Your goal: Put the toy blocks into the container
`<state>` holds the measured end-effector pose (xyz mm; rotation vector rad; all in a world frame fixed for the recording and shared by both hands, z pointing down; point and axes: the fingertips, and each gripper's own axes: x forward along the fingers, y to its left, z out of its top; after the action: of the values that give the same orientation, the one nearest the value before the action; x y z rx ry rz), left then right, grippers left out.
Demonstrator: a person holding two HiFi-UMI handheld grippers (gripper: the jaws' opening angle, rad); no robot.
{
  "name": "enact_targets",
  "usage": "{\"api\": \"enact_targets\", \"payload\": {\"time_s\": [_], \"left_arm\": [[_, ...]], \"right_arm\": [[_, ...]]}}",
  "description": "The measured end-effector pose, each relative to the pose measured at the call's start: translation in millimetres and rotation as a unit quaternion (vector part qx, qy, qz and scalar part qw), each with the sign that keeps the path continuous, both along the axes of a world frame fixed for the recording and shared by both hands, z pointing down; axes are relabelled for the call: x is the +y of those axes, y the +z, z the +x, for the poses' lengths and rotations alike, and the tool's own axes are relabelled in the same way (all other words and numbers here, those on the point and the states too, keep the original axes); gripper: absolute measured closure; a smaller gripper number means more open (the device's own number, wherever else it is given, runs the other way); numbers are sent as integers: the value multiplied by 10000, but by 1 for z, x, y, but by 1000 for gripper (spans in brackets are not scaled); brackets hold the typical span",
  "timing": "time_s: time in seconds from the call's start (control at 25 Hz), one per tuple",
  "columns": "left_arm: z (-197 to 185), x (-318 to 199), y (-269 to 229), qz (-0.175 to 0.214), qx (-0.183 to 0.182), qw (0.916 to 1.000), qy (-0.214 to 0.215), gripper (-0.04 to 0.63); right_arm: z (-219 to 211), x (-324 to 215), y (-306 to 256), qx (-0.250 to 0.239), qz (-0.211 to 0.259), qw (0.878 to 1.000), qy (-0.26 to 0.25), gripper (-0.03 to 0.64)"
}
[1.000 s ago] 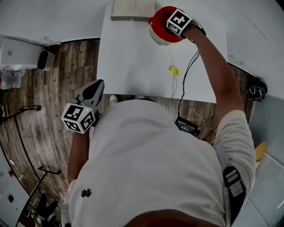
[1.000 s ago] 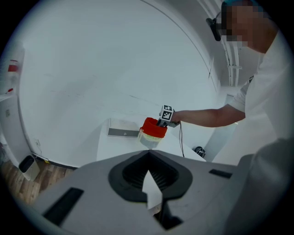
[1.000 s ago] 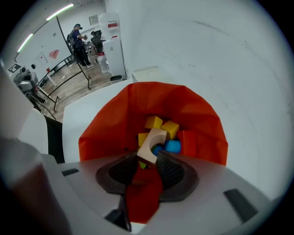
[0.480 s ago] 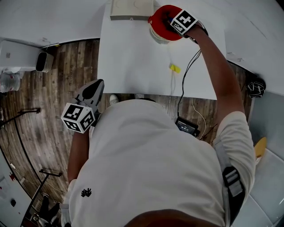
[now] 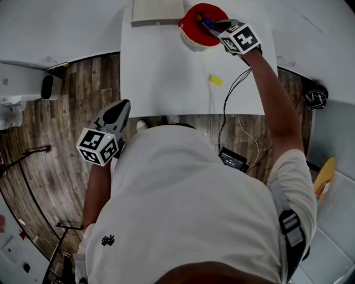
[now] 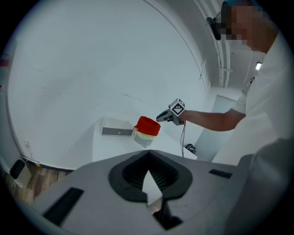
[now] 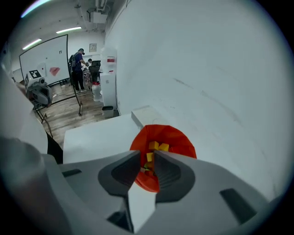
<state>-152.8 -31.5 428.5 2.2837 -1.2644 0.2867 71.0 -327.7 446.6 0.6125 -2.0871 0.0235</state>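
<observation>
The red container (image 5: 194, 19) stands at the back of the white table (image 5: 161, 66). My right gripper (image 5: 213, 25) hovers at its right rim; its jaws are closing with nothing between them. Through the gap in the right gripper view (image 7: 148, 158) I look down into the container (image 7: 177, 140) at yellow blocks (image 7: 156, 147) lying inside. One more yellow block (image 5: 215, 80) lies on the table nearer to me. My left gripper (image 5: 113, 113) hangs off the table's left front corner over the floor, its jaws (image 6: 148, 153) shut and empty, with the container (image 6: 148, 126) far ahead.
A flat beige box (image 5: 157, 11) lies just left of the container. A black cable (image 5: 230, 100) runs from the right gripper over the table's front edge to a black device (image 5: 233, 160). Wooden floor surrounds the table; people stand far off in the right gripper view.
The right gripper has drawn back from over the container's mouth to its right rim, uncovering the inside. The left gripper has stayed put.
</observation>
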Motion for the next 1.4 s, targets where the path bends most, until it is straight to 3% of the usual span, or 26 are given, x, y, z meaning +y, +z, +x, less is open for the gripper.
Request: {"api": "enact_targets", "payload": {"time_s": [0.28, 0.56, 0.88, 1.12, 1.4], "left_arm": [[5, 5, 1, 123, -197, 9987, 461, 589], [3, 11, 6, 6, 40, 9972, 751, 589], [9, 20, 10, -29, 34, 9932, 1160, 589], [12, 27, 18, -150, 81, 9907, 1353, 589], [24, 28, 26, -307, 57, 9879, 1519, 589]], "right_arm": [[-3, 60, -22, -574, 332, 9976, 192, 549], [-11, 134, -22, -1338, 333, 9890, 536, 583], [-14, 201, -5, -1808, 154, 9780, 1029, 606], [-12, 246, 23, -1960, -117, 9721, 1282, 607], [7, 278, 64, -1790, -352, 9744, 1313, 582]]}}
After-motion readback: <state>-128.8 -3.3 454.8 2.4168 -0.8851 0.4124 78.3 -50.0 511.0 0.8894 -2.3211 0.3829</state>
